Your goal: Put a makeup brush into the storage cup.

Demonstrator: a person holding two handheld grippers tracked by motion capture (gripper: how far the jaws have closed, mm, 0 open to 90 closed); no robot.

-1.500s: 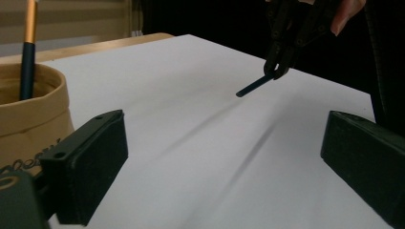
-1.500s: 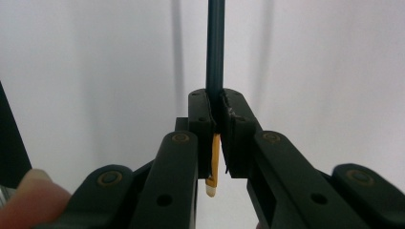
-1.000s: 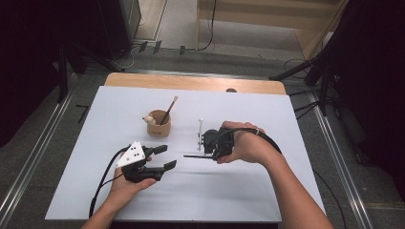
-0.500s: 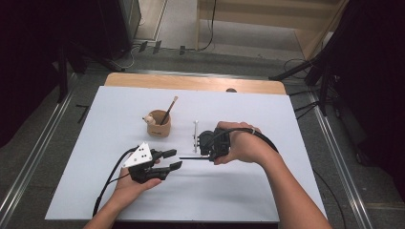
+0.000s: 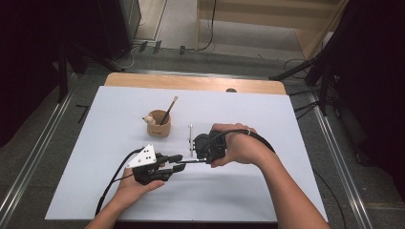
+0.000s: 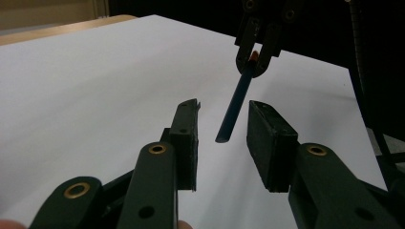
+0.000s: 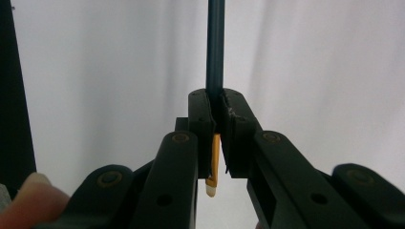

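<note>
Left gripper (image 5: 177, 162): low over the white table (image 5: 95, 143), held in the person's left hand (image 5: 136, 188), pointing right. Its jaws stand apart and have just been closing in; the free end of the pencil lies in the gap, and neither pad presses on it.

Cup (image 5: 159, 125): small wooden one beyond the left gripper, near it, with a thin stick leaning out of it.

Pencil (image 6: 237, 101): dark blue, lifted off the table, running level between the two grippers.

Metal rod (image 5: 190, 138): lying flat on the table, just left of the right gripper.

Right gripper (image 7: 216, 124): in the person's right hand (image 5: 241, 148), facing left, pinching the pencil near its orange end.
</note>
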